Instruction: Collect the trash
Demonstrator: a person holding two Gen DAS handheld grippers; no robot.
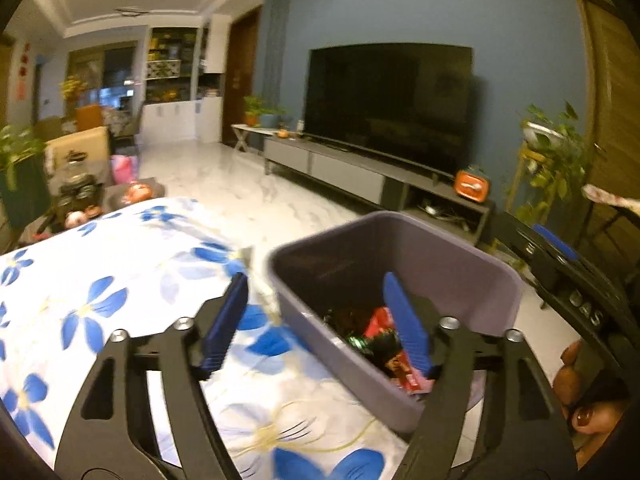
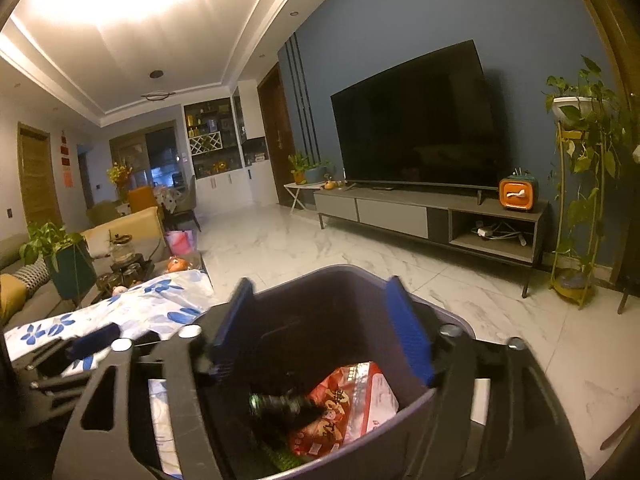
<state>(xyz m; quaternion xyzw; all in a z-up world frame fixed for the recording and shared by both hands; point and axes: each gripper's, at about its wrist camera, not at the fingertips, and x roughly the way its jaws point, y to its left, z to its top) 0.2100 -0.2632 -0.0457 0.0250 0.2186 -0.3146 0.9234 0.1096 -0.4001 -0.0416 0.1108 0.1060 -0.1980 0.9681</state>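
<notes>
A grey-purple plastic bin [image 1: 460, 264] stands at the right edge of a table under a white cloth with blue flowers [image 1: 120, 280]. Red snack wrappers [image 1: 380, 322] and dark trash [image 1: 360, 340] lie inside it. My left gripper [image 1: 320, 322] is open and empty, with one finger over the cloth and the other over the bin. In the right wrist view the bin [image 2: 416, 404] sits directly below my right gripper [image 2: 324, 322], which is open and empty above a red wrapper [image 2: 352, 404] and a dark wrapper [image 2: 280, 404]. The right gripper's body also shows in the left wrist view [image 1: 560, 264].
A large TV [image 2: 416, 128] stands on a low grey cabinet [image 2: 428, 212] across a white marble floor [image 2: 320, 248]. A plant stand [image 2: 580, 200] is at the right. A side table with a tea set and plants [image 2: 100, 256] is at the left.
</notes>
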